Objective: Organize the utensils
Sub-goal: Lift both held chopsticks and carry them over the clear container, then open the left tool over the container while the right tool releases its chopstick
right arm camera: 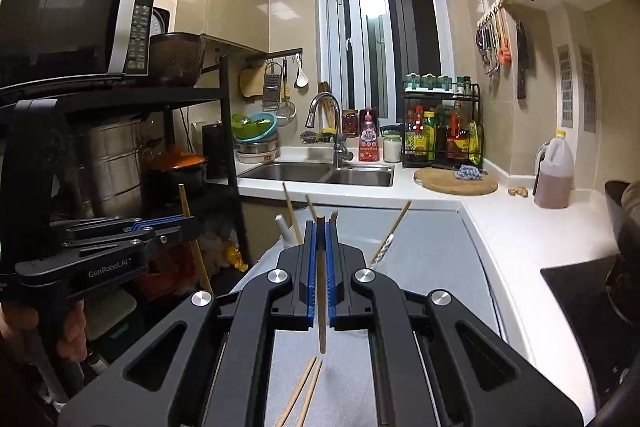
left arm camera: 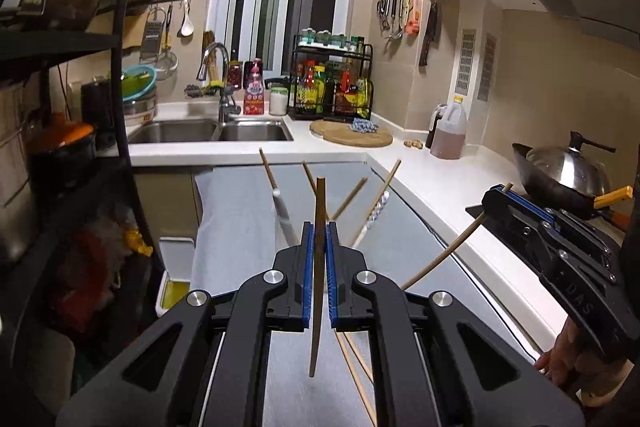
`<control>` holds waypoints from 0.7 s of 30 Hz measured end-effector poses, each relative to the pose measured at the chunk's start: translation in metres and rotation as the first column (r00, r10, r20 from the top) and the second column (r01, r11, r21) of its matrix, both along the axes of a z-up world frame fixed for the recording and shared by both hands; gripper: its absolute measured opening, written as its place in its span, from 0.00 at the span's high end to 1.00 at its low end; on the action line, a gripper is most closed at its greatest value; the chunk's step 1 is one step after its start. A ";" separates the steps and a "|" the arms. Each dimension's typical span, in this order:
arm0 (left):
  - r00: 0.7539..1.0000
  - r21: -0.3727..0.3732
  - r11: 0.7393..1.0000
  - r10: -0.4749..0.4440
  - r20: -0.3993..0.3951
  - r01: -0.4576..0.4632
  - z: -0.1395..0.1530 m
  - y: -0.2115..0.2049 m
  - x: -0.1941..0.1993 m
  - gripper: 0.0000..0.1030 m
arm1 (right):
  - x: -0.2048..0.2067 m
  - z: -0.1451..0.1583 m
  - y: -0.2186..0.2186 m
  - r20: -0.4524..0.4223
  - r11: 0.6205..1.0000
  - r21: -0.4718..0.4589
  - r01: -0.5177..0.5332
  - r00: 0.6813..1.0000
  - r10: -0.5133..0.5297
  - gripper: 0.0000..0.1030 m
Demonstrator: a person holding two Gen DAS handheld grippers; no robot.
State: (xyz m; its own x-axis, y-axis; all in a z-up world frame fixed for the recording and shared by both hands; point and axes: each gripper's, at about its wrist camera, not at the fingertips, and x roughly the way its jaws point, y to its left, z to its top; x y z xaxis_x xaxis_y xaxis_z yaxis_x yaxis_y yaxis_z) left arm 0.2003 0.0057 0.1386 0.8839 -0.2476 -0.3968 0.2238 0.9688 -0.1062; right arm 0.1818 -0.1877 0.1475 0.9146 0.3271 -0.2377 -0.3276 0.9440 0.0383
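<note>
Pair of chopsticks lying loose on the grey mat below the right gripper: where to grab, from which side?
Take the loose chopsticks mid-shaft, from straight above, jaws set across their length. They lie flat, side by side, on the grey mat, so one pinch may catch both. Both grippers already hold sticks.

Two grippers, each clamping one chopstick.

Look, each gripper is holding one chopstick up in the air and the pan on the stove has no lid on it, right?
Not quite. The left gripper and the right gripper do each hold one chopstick up, but the wok on the stove has a shiny metal lid on it. The left wrist view shows it.
</note>
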 end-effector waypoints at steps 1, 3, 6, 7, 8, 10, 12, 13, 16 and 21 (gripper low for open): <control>1.000 0.001 1.000 0.001 0.012 -0.001 0.005 -0.001 0.002 0.94 | 0.004 0.008 0.000 0.008 1.000 -0.006 -0.002 1.000 0.002 0.96; 0.999 0.012 1.000 0.004 0.043 -0.005 0.018 -0.001 0.007 0.94 | 0.011 0.021 0.000 0.020 1.000 -0.015 0.000 1.000 0.000 0.96; 0.997 0.007 1.000 0.004 0.083 -0.004 0.042 -0.002 0.018 0.94 | 0.021 0.043 0.000 0.041 1.000 -0.021 0.004 0.999 -0.003 0.96; 0.995 -0.004 1.000 0.000 0.099 0.000 0.052 -0.002 0.023 0.94 | 0.024 0.050 0.000 0.045 1.000 -0.017 0.002 0.999 -0.001 0.96; 0.994 -0.009 1.000 -0.003 0.110 0.004 0.059 -0.003 0.028 0.94 | 0.027 0.058 -0.001 0.051 1.000 -0.011 0.000 0.999 0.000 0.96; 0.991 -0.019 1.000 -0.010 0.137 0.012 0.072 -0.005 0.037 0.94 | 0.034 0.075 -0.004 0.074 1.000 0.004 0.003 0.997 -0.003 0.96; 0.987 -0.023 1.000 -0.008 0.163 0.012 0.084 -0.008 0.049 0.94 | 0.039 0.089 -0.005 0.096 1.000 0.013 0.007 0.995 -0.008 0.96; 0.985 -0.024 1.000 -0.007 0.171 0.011 0.086 -0.009 0.053 0.94 | 0.042 0.094 -0.004 0.109 1.000 0.011 0.010 0.994 -0.011 0.96; 0.980 -0.025 1.000 0.000 0.198 0.005 0.091 -0.013 0.068 0.94 | 0.053 0.101 -0.001 0.121 1.000 0.002 0.009 0.993 -0.009 0.96; 0.981 -0.026 1.000 0.018 0.195 -0.013 0.081 -0.014 0.099 0.94 | 0.079 0.095 0.002 0.097 1.000 -0.013 0.018 0.995 -0.017 0.96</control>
State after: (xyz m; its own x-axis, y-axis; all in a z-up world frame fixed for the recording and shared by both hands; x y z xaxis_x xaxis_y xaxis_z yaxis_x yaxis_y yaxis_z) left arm 0.2990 -0.0087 0.2198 0.9474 -0.2409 -0.2105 0.2275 0.9700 -0.0862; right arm 0.2613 -0.1852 0.2422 0.9391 0.3082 -0.1522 -0.3127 0.9498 -0.0057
